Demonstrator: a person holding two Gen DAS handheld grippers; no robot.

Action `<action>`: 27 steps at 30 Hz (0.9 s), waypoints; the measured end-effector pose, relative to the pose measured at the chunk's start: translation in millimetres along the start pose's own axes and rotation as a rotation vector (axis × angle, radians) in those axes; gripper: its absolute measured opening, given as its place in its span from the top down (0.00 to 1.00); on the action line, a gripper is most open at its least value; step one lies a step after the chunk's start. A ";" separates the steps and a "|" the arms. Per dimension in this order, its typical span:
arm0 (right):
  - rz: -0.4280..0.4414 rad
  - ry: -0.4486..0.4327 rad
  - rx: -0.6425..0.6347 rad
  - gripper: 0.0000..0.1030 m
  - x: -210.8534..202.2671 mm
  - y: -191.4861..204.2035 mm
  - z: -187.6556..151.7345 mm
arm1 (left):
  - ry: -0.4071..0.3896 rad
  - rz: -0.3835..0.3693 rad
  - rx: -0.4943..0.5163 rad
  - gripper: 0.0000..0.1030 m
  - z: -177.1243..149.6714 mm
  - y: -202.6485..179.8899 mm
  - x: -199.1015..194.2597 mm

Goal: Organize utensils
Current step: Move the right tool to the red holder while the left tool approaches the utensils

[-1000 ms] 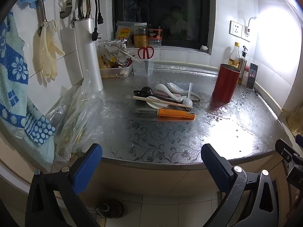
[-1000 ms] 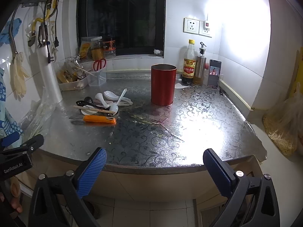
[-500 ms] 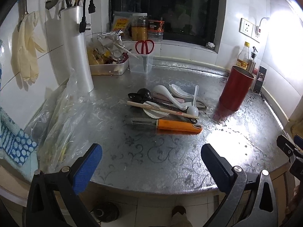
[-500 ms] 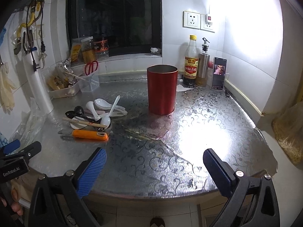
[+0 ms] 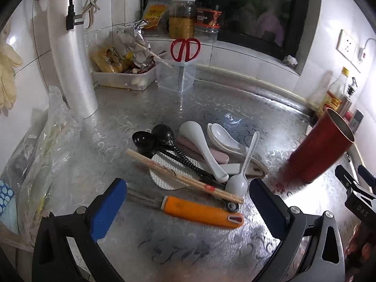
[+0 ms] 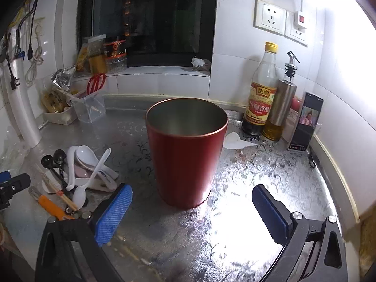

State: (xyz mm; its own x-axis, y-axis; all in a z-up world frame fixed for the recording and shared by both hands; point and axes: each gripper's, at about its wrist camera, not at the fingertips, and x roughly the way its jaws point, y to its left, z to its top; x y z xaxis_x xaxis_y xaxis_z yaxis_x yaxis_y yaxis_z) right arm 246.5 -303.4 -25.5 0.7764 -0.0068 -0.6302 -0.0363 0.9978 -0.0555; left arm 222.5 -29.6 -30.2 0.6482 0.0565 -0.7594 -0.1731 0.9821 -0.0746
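A heap of utensils lies on the patterned steel counter (image 5: 211, 108): an orange-handled peeler (image 5: 202, 211), wooden chopsticks (image 5: 183, 176), black measuring spoons (image 5: 152, 138), white ceramic spoons (image 5: 202, 145) and a white plastic spoon (image 5: 244, 164). My left gripper (image 5: 188, 209) is open just above the peeler, holding nothing. An empty red cup (image 6: 185, 152) stands upright right of the heap; it also shows as the red cup (image 5: 322, 148). My right gripper (image 6: 192, 211) is open in front of the cup, its fingers to either side of the base. The utensil heap (image 6: 77, 176) sits at its left.
A clear holder with red scissors (image 5: 185, 49) and a white tray of packets (image 5: 124, 77) stand at the back left beside a white pipe (image 5: 70, 54). Plastic bags (image 5: 47, 155) crowd the left edge. A vinegar bottle (image 6: 260, 94), an oil dispenser (image 6: 282, 103) and a phone (image 6: 305, 122) stand back right.
Both grippers have moved forward over the counter. The left now hangs above the peeler and the right has closed in on the red cup. Nothing has been taken hold of.
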 end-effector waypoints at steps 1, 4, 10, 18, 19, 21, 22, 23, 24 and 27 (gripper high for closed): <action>0.006 -0.001 -0.012 0.00 8.9 -1.2 2.7 | -0.002 0.004 -0.010 0.00 1.5 -0.9 1.8; 0.039 0.008 -0.020 0.00 32.1 -2.8 7.8 | 0.024 0.033 -0.027 0.00 4.1 -1.2 10.4; 0.051 0.008 -0.053 0.00 64.7 4.5 11.8 | 0.048 0.049 -0.053 0.00 15.3 0.7 24.8; 0.047 -0.016 -0.075 0.01 82.7 15.6 19.2 | 0.082 0.022 -0.056 0.00 20.0 5.4 32.9; 0.040 -0.013 -0.077 0.03 84.6 17.1 20.6 | 0.080 0.021 -0.058 0.00 20.9 7.3 32.2; 0.026 -0.017 -0.072 0.08 85.3 19.6 21.9 | 0.077 0.022 -0.062 0.00 21.7 11.9 31.1; 0.018 -0.019 -0.065 0.09 84.8 20.3 22.0 | 0.079 0.021 -0.066 0.00 21.9 15.1 31.2; 0.015 -0.022 -0.060 0.10 84.2 20.4 21.7 | 0.081 0.016 -0.072 0.00 22.3 17.9 32.0; 0.016 -0.020 -0.056 0.10 83.4 20.6 21.4 | 0.083 0.008 -0.079 0.00 22.8 20.7 33.4; 0.007 -0.016 -0.044 0.10 78.8 21.7 17.7 | 0.095 -0.003 -0.096 0.00 22.1 31.6 33.7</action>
State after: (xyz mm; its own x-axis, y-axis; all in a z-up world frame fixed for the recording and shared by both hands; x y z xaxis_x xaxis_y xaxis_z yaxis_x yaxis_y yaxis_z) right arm 318.1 -281.1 -62.7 0.7859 0.0015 -0.6184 -0.0690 0.9940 -0.0852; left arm 255.2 7.3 -43.9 0.5766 0.0321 -0.8164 -0.2449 0.9601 -0.1352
